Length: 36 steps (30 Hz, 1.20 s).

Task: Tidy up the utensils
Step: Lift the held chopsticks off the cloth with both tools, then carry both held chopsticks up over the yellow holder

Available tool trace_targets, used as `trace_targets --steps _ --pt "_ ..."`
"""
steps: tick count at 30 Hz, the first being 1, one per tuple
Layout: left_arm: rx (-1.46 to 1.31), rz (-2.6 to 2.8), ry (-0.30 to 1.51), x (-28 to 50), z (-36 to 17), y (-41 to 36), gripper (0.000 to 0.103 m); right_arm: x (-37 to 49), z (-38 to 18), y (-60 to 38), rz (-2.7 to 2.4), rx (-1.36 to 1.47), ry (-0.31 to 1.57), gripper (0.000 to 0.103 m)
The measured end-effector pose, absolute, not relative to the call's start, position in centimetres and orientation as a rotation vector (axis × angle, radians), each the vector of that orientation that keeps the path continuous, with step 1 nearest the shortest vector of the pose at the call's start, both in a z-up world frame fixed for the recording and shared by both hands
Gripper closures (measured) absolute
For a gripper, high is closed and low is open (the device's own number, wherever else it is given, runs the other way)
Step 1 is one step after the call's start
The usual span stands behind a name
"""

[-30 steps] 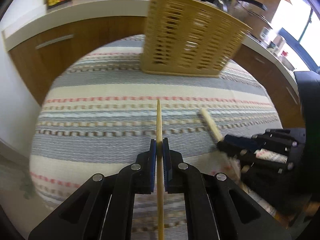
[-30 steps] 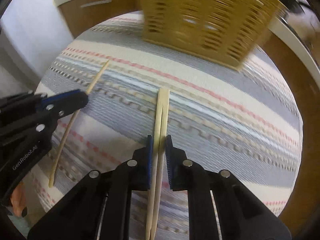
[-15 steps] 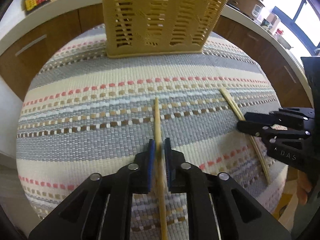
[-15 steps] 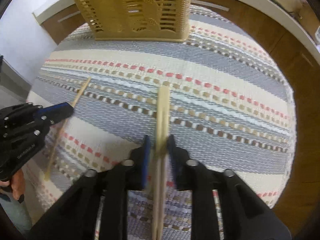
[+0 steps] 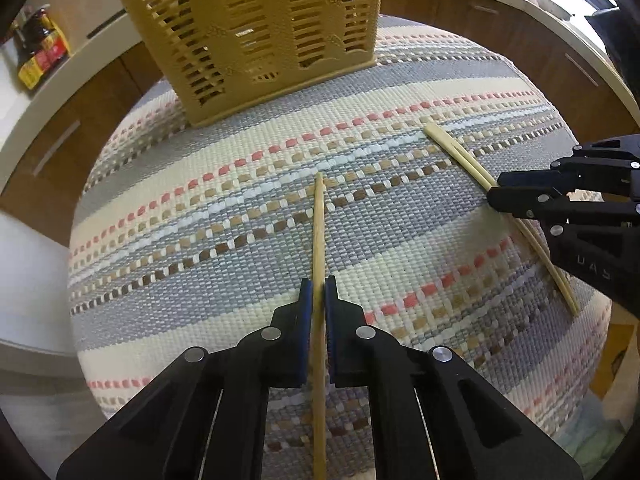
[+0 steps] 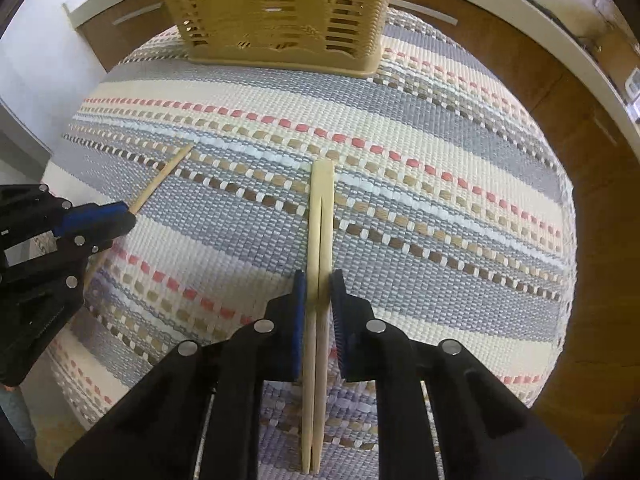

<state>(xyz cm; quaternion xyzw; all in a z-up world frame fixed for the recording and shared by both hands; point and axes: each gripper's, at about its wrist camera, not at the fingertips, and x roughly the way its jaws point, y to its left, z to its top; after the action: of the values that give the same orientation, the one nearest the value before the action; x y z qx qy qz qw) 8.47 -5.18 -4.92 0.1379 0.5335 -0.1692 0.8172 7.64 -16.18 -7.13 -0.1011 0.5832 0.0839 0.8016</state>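
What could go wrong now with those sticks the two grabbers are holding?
1. The left gripper pinches its single chopstick on a narrow strip, so it might swivel or slip out.
2. The right gripper squeezes a pair of chopsticks side by side; one could slide free and drop onto the striped cloth.
3. The slotted utensil basket already has sticks poking out, so new ones might bump them or miss its opening.

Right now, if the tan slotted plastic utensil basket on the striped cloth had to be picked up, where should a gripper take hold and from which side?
Take the tan slotted plastic utensil basket by its top rim, coming from above with one finger inside and one outside. Its walls are thin and upright, while the whole body looks too wide for the jaws. Both grippers are occupied with chopsticks, so one would have to be freed first.
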Motion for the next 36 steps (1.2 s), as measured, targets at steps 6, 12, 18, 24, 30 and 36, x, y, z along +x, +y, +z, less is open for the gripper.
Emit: trace_targets --steps 6,12,18,24,30,36 --pt "0.287 -0.367 1.146 8.7 -4.8 -5.4 0.098 7.9 -7.2 -16.5 0.186 -0.23 1.26 0.092" --pt "0.33 -0.356 1.128 8.5 -4.8 -5.5 0.099 7.5 -7.3 -15.9 0.185 -0.256 1.245 0.092" --pt "0.256 -0.386 1.022 7.5 -3.1 -5.5 0.099 7.0 -5.4 -17.1 0.262 -0.16 1.181 0.093" --pt "0.079 -0.434 0.829 7.3 2.8 -3.3 0.099 5.8 -0.7 -18.7 0.44 -0.031 1.033 0.093" --pt "-0.08 -0.49 0.619 7.1 9.0 -0.6 0.099 6.8 4.2 -20.7 0.607 0.162 0.92 0.093" --pt "-0.153 -0.459 0.444 8.0 14.0 -0.1 0.099 8.4 10.3 -21.6 0.598 0.185 0.682 0.093"
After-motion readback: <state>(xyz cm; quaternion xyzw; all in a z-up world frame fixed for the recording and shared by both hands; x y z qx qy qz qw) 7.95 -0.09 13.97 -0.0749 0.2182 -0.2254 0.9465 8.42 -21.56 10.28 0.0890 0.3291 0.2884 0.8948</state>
